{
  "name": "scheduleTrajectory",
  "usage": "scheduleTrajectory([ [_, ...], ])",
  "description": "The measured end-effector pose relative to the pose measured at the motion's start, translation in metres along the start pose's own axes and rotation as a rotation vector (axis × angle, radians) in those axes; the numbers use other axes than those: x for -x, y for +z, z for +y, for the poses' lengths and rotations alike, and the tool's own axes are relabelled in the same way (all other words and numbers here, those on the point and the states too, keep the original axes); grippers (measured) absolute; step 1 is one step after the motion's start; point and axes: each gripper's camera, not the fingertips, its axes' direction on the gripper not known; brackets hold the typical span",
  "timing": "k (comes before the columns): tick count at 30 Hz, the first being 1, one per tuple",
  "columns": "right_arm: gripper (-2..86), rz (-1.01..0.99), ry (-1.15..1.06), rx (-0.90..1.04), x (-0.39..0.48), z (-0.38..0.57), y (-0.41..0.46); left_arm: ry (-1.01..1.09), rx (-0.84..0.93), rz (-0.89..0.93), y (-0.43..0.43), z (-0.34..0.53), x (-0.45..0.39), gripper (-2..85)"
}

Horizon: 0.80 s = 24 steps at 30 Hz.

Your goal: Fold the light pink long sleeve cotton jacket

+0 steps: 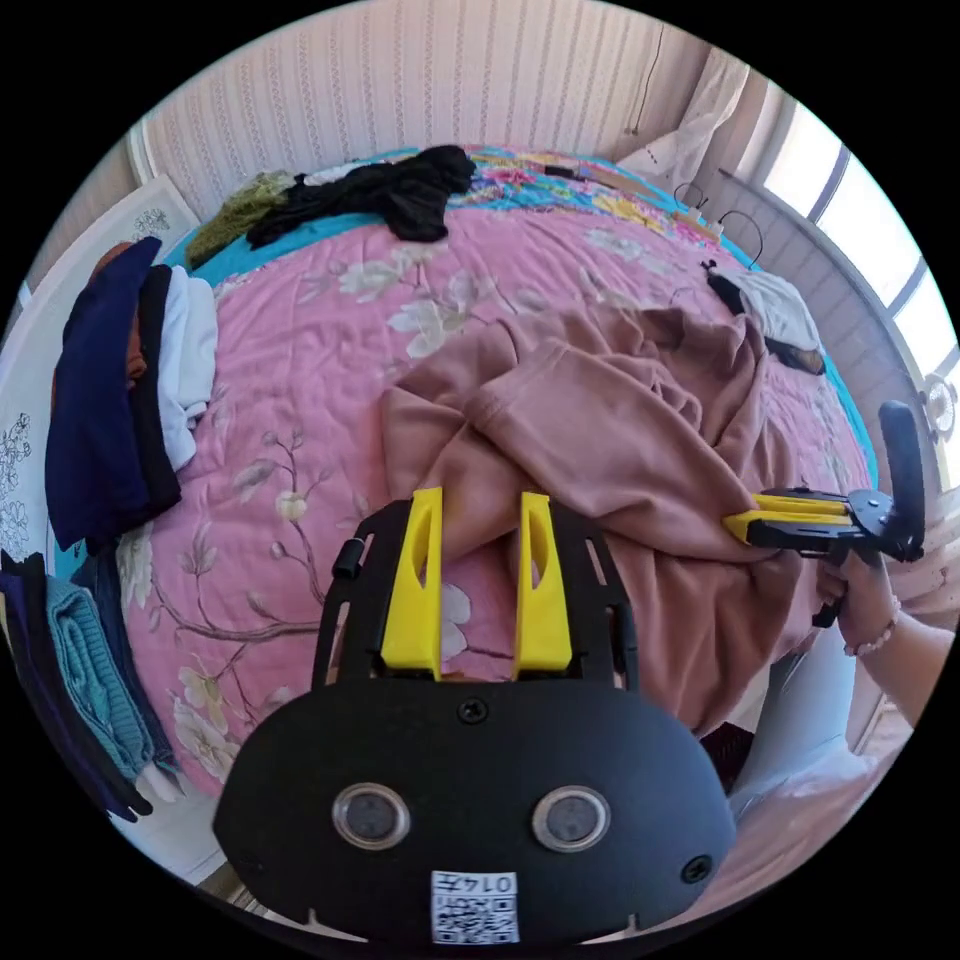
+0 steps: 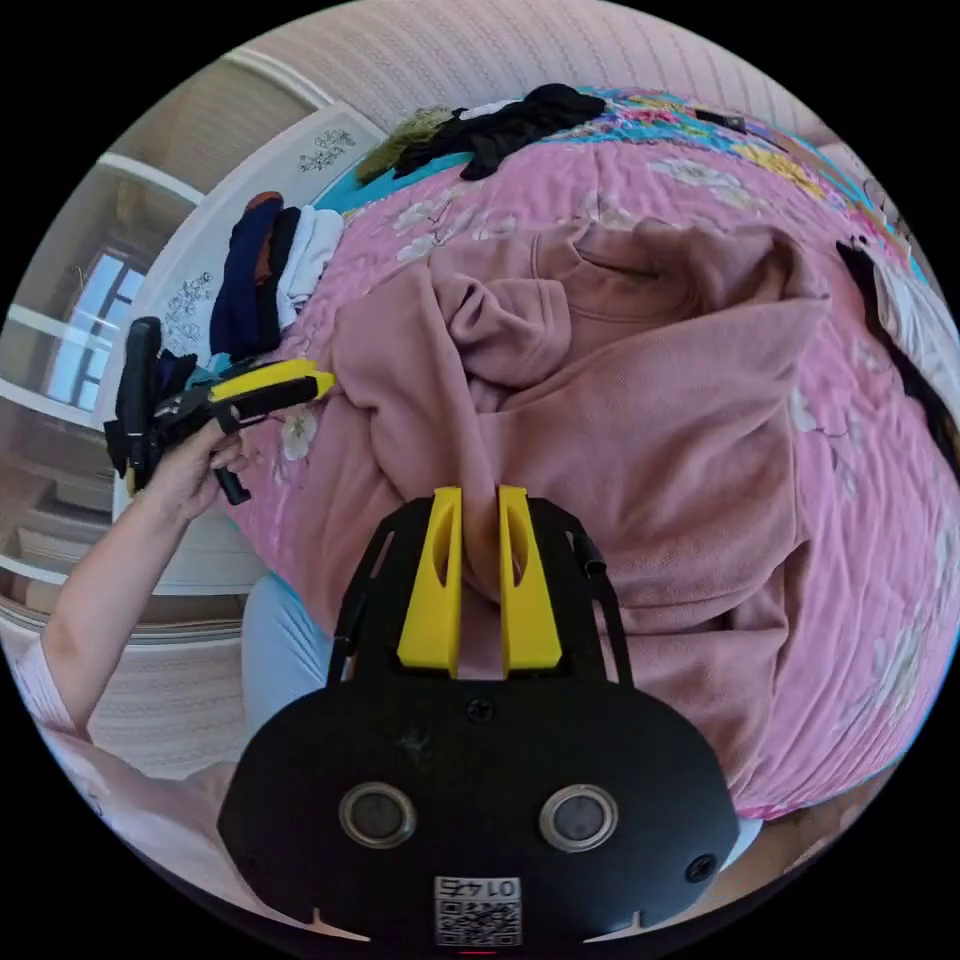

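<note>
Your pink jacket point(image 1: 620, 440) lies crumpled near the bed's near edge, its hem spilling over that edge, on the pink floral quilt point(image 1: 320, 330). It is a soft, thick fleecy cotton: judged light, limp and non-slippery, so it will drape and bunch rather than hold a crease.

The right gripper point(image 2: 480, 540) has its yellow jaws nearly together, pinching a ridge of the jacket fabric. The left gripper point(image 1: 480, 540) has its jaws apart, with a sleeve fold lying between them but not clamped.

Advise taking hold at seams, cuffs or hem, where the cloth is doubled and firmer. Stacked folded clothes point(image 1: 120, 400) sit at the bed's left edge; dark garments point(image 1: 380, 195) lie at the far edge.
</note>
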Motion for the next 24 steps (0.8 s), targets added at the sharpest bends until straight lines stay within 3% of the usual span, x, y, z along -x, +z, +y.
scheduleTrajectory([
  [5,2.3,-0.299,0.019,-0.215,-0.048,0.034,-0.083,-0.047,-0.023,-0.014,-0.007,0.002,0.019,4.1],
  [12,1.7,-0.367,0.329,-0.788,-0.153,0.152,-0.243,-0.256,-0.385,0.242,-0.126,0.055,0.112,2.6],
  [14,1.7,-0.34,0.453,-0.924,-0.179,0.199,-0.268,-0.408,-0.466,0.306,-0.16,0.095,0.157,2.1],
  [18,1.8,-0.24,0.618,-0.907,-0.201,0.241,-0.26,-0.625,-0.51,0.397,-0.161,0.164,0.211,1.9],
  [21,2.0,-0.22,0.783,-0.796,-0.218,0.262,-0.228,-0.828,-0.388,0.465,-0.13,0.214,0.24,1.1],
  [24,2.4,-0.152,0.854,-0.706,-0.218,0.277,-0.216,-0.938,-0.43,0.425,-0.138,0.259,0.25,-0.6],
])
